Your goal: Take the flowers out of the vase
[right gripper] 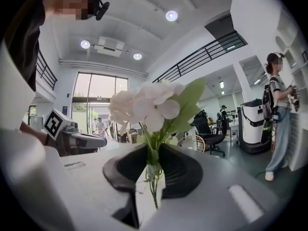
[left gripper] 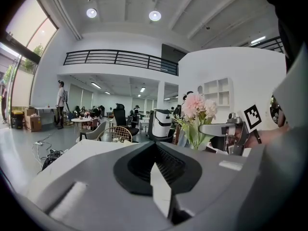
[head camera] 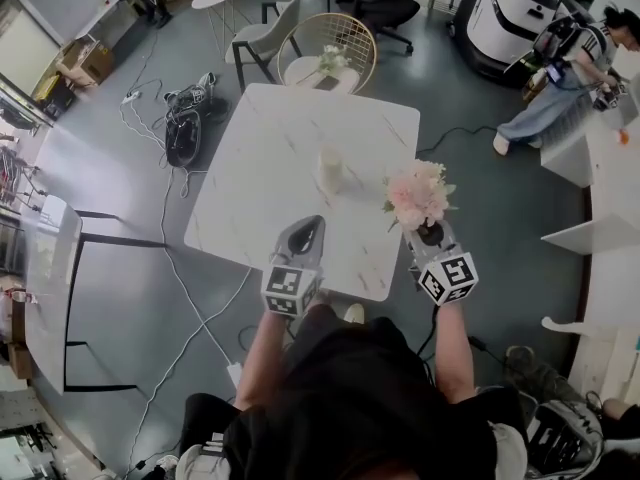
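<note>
The flowers [head camera: 420, 193] are seen right of centre in the head view, clear of the vase [head camera: 329, 171], which is left standing upright near the middle of the table [head camera: 265, 143]. Their stems [right gripper: 153, 189] are pinched between the jaws of the right gripper [head camera: 431, 234], as is shown plainly in the right gripper view. The left gripper [head camera: 304, 232], at lower centre of the head view, is clenched on nothing. The lifting-out step is judged done, and the carrying away appears to be in hand. A bare spot on the table is probably called for next, with the stems lowered gently before the grip is released.
</note>
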{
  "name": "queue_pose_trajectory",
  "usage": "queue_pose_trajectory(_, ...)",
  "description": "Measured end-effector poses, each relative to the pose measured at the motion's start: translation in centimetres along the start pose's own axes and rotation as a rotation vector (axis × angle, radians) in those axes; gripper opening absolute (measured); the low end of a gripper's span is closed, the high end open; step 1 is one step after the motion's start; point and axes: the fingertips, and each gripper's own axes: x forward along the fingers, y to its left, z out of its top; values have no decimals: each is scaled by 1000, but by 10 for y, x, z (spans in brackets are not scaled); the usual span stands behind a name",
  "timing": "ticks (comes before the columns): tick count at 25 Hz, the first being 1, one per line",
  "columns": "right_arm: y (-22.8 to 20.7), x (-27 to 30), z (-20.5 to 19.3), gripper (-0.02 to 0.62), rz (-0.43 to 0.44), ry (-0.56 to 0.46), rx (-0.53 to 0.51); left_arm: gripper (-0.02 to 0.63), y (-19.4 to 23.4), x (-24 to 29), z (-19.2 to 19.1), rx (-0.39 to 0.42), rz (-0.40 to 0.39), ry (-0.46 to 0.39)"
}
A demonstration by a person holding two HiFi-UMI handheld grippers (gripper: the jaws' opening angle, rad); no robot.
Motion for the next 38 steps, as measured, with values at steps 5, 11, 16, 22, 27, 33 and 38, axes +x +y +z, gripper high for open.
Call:
queue_pose_trajectory(5, 0, -16, -9, 86, -20, 4, 19, 8, -8, -1, -2, 13, -18, -2)
queue_pose_trajectory(11, -2, -33, -18, 86, -39, 16, 31, 8, -15, -4, -1, 20, -25, 1)
queue_pose_trajectory(16, -1, -40, -26, 86, -48, 28, 41, 8, -19, -6, -2, 26, -33, 0)
queue_pose_trajectory(22, 0, -42, -22, 86, -46, 20, 43, 8, -22, -7, -1, 30, -33, 1)
queue_pose_trajectory(27, 0, -40, -21, 86, -44, 18, 39, 8, -22, -6, -1, 34, -32, 5)
queue_pose_trajectory(33, -1, -38, -21, 86, -41, 16, 42, 8, -22, -5, 1, 35, -30, 4)
queue_pose_trajectory(38, -4, -38, -22, 86, -38, 18, 42, 8, -24, -2, 2, 32, -27, 8)
